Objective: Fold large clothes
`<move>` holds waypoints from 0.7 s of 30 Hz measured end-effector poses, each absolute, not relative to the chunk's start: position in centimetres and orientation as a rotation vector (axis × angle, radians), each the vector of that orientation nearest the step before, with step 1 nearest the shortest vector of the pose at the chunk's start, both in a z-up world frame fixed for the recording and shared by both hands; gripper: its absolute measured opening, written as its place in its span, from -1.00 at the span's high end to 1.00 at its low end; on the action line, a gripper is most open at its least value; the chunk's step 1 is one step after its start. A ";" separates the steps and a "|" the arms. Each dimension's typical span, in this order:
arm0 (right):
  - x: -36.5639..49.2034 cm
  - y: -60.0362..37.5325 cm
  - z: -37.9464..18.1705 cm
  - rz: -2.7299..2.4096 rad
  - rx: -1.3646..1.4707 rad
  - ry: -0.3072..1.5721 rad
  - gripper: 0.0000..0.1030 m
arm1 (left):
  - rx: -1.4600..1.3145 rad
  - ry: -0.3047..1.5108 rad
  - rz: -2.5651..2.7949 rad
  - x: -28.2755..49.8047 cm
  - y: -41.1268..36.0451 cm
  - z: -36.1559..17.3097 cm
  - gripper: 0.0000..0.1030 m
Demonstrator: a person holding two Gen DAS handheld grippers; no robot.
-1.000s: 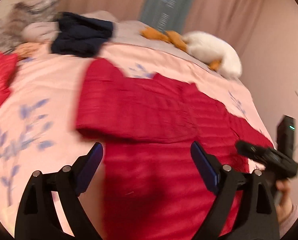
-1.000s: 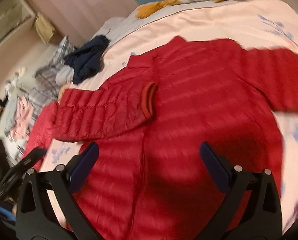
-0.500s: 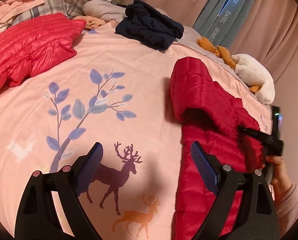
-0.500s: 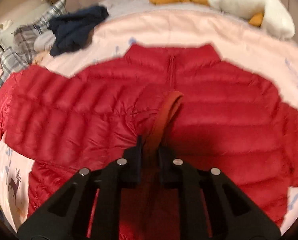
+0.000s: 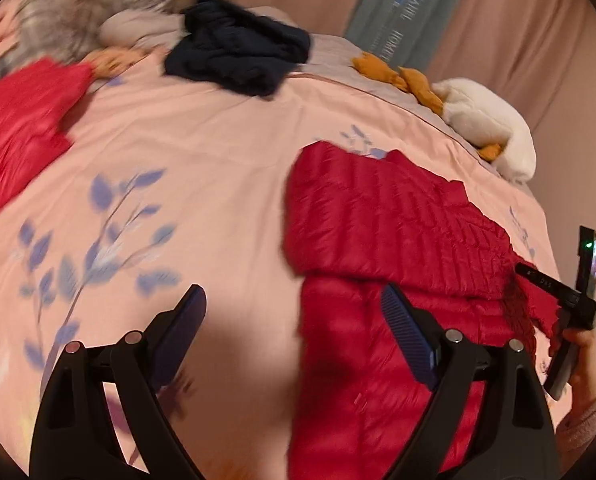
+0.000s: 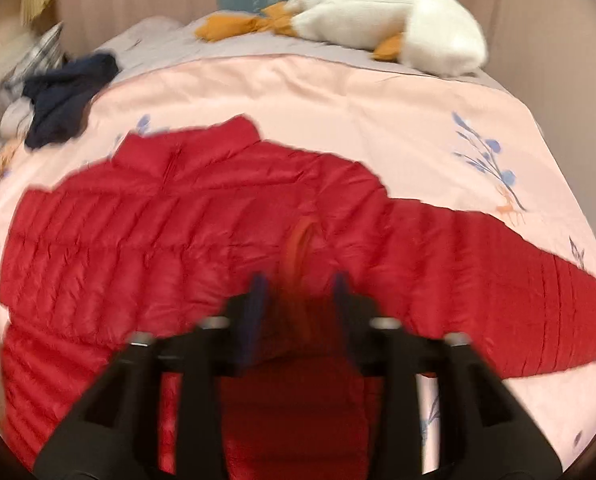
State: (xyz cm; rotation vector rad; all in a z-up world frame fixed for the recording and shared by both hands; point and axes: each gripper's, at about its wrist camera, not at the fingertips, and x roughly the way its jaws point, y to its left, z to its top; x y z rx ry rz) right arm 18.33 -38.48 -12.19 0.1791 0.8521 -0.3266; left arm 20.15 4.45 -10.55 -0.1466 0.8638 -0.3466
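Currently the red jacket lies spread across the centre of the right wrist view on the pink bedspread, one sleeve folded over its body. The right gripper has just been opening; its jaws stand half apart with the sleeve cuff between them, apparently unclamped. The left gripper, lower centre of its view, is wide open and empty. Risk: the puffy sleeve may spring back or slide once released, undoing the fold.
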 end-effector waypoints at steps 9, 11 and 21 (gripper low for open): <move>19.9 -33.4 -12.4 -0.118 0.100 0.846 0.18 | 0.092 0.856 -0.321 24.8 -4.6 -12.1 -0.25; 20.5 -32.9 -13.6 -0.122 0.072 0.887 0.20 | 0.119 0.885 -0.316 25.5 -5.8 -13.3 -0.18; 20.9 -33.1 -17.6 -0.130 0.092 0.959 0.25 | 0.204 0.936 -0.288 26.0 -7.5 -17.0 -0.15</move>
